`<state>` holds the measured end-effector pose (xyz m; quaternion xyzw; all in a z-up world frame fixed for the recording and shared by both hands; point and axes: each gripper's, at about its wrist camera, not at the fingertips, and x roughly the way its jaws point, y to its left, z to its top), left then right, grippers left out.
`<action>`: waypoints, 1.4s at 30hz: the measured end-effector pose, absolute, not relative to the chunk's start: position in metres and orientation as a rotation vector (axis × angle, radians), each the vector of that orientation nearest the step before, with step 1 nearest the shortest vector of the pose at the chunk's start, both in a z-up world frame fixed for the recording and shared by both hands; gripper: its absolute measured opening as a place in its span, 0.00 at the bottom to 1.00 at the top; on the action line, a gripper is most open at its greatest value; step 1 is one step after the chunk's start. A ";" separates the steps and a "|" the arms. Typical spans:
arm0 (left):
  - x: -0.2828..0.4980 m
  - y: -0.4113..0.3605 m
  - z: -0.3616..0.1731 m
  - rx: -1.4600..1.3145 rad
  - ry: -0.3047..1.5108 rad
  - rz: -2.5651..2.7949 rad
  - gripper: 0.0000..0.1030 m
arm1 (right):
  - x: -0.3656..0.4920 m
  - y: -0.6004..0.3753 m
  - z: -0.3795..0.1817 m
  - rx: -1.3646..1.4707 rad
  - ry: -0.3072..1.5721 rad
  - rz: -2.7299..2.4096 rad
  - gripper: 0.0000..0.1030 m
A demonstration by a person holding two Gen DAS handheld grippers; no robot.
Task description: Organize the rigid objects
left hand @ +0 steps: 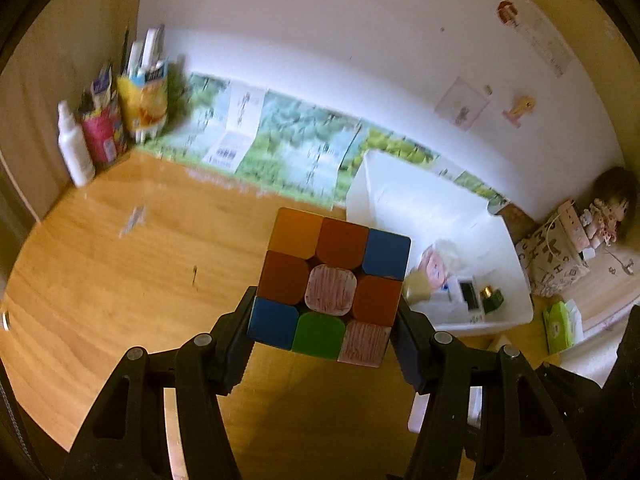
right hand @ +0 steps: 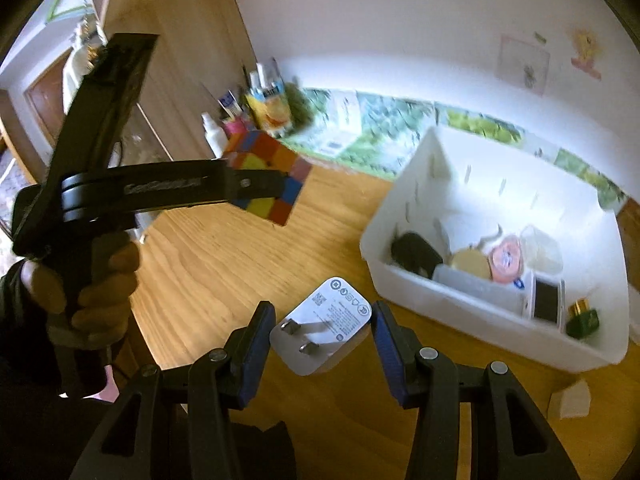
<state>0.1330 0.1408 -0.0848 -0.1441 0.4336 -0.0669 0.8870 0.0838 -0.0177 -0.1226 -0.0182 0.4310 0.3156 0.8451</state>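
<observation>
My left gripper [left hand: 324, 316] is shut on a Rubik's cube [left hand: 332, 280] and holds it in the air above the wooden table, left of the white bin [left hand: 404, 200]. The cube also shows in the right wrist view [right hand: 272, 176], held by the left gripper [right hand: 276, 184]. My right gripper [right hand: 322, 332] is shut on a white plug adapter [right hand: 324, 328], prongs facing the camera, just above the table and left of the white bin [right hand: 460, 308]. The bin holds several small items.
Bottles and cartons [left hand: 112, 120] stand in the far left corner by the wall. A patterned bag [left hand: 556, 252], a doll [left hand: 612, 208] and a green tissue pack [left hand: 560, 324] lie right of the bin. A small wooden block [right hand: 570, 400] lies on the table.
</observation>
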 end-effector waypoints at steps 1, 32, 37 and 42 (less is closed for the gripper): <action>0.135 0.139 -0.082 -0.295 0.893 -0.143 0.62 | 0.084 -0.020 -0.120 -0.033 0.898 0.672 0.49; 0.214 0.048 -0.069 -0.176 0.863 -0.288 0.62 | 0.141 -0.119 -0.099 0.198 0.653 0.547 0.36; 0.223 0.035 -0.073 -0.154 0.887 -0.302 0.63 | 0.151 -0.128 -0.107 0.210 0.685 0.522 0.36; 0.232 0.024 -0.078 -0.128 0.919 -0.301 0.62 | 0.157 -0.129 -0.112 0.203 0.705 0.518 0.36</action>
